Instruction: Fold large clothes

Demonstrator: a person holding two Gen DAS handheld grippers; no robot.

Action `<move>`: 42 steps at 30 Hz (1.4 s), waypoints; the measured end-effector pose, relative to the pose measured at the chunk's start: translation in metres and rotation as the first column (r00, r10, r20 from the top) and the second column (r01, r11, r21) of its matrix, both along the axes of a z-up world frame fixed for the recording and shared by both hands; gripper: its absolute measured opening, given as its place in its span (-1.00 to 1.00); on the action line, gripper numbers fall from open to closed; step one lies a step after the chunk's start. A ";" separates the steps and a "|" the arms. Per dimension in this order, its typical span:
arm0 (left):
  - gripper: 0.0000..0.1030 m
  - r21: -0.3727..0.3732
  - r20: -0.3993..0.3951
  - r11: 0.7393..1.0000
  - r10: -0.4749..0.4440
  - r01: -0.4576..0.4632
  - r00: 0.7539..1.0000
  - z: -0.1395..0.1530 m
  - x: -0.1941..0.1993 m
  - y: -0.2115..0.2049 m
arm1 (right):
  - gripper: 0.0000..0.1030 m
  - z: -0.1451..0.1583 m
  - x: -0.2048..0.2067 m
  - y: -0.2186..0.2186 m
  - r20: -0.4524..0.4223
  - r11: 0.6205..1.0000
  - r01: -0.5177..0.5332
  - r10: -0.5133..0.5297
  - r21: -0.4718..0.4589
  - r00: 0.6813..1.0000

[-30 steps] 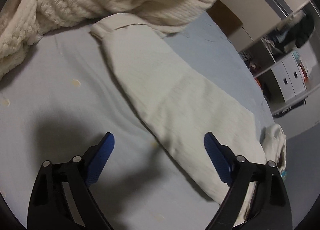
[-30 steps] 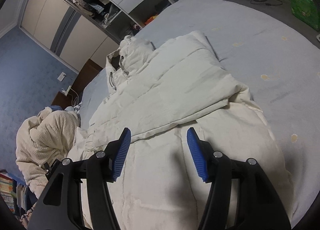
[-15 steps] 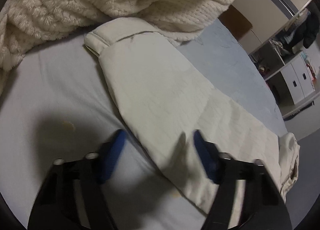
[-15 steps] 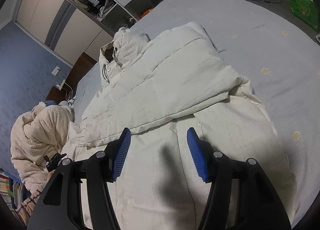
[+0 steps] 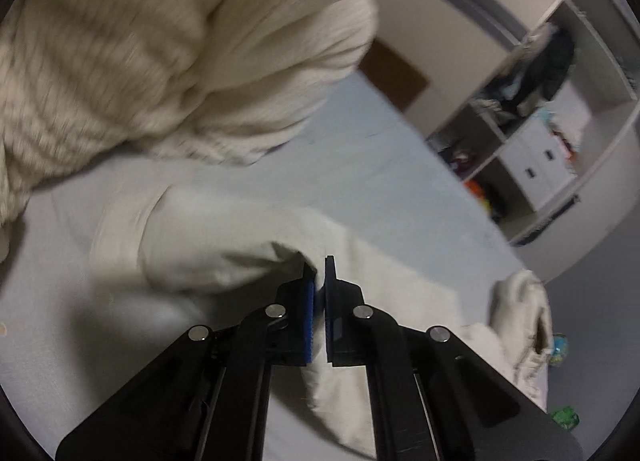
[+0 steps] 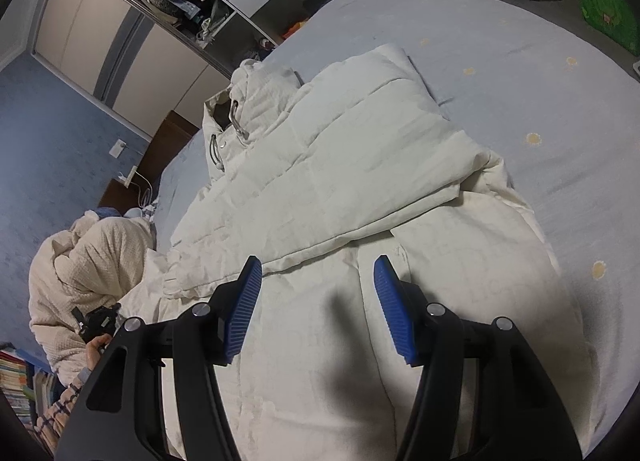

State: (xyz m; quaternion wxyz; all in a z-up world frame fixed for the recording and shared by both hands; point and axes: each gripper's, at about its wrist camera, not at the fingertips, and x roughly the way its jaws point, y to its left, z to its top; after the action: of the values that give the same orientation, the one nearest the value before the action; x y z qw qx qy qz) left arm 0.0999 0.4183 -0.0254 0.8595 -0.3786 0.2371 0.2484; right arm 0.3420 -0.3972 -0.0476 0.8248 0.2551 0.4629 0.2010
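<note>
Bed point(image 6: 500, 73): blanket point(image 5: 168, 49) crowds sleeve point(image 5: 208, 245) pinched in left gripper point(image 5: 319, 301).

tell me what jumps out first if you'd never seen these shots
A big cream puffer jacket sprawls across the pale blue bed, one sleeve folded over its front. The left gripper is shut on the jacket's other sleeve, beside a heaped knit blanket, while the right gripper hovers open above the jacket's lower body.

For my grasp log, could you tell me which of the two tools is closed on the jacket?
The left tool: shut on the jacket sleeve, while the right tool hangs open.
</note>
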 end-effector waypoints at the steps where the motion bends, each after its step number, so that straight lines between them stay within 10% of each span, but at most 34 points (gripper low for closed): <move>1: -0.93 0.004 0.015 1.000 -0.009 0.009 1.000 0.008 0.002 -0.005 | 0.08 0.000 0.000 -0.001 0.000 1.000 0.002 -0.002 0.005 1.000; 23: -0.93 0.254 0.163 0.919 -0.347 0.301 0.923 0.133 0.045 -0.219 | 0.08 0.006 -0.003 -0.014 0.023 0.993 0.002 -0.005 0.121 1.000; 42: -0.93 0.298 -0.075 0.768 -0.574 0.568 0.815 0.073 0.140 -0.395 | 0.08 0.005 -0.001 -0.024 0.016 0.978 0.008 -0.012 0.210 1.000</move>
State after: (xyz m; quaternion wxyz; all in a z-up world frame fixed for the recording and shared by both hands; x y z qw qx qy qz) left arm 0.2404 0.0231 0.0473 0.9445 -0.1531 0.2906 0.0055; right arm 0.3409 -0.4215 -0.0427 0.7982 0.3413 0.4307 0.2467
